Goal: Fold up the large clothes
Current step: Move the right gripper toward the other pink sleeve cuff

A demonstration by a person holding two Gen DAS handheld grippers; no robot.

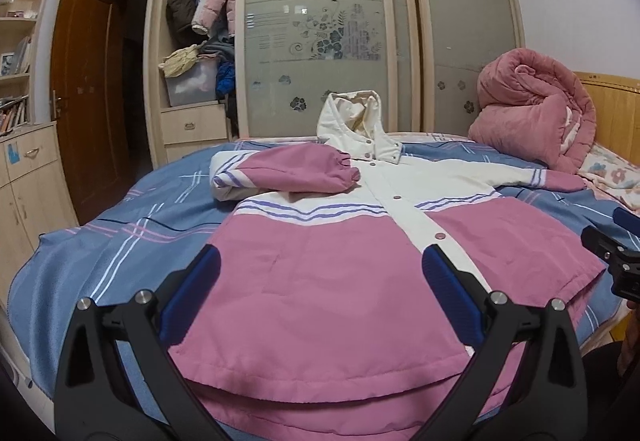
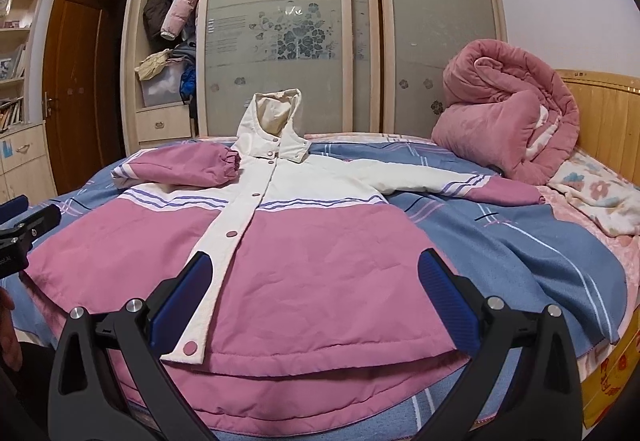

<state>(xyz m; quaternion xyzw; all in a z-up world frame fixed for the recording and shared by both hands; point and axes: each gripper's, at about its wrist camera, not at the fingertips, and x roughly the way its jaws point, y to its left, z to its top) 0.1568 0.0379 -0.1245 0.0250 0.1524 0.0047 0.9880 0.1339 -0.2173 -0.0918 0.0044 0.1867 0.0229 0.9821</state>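
Pink-and-white hooded jacket [image 1: 320,281] lies front-up, snapped shut, across the bed [image 1: 100,241], hem at the near edge, hood toward the far edge. One sleeve [image 1: 288,171] folded over the chest, the other sleeve [image 2: 460,181] stretched toward the headboard [image 2: 608,121]. Left gripper [image 1: 320,277] and right gripper [image 2: 316,277] both released, jaws wide, over the hem (nothing grasped). No readable writing. Blue plaid sheet, rolled pink quilt [image 2: 508,109] by the headboard; frosted floral wardrobe doors [image 1: 316,29] behind.
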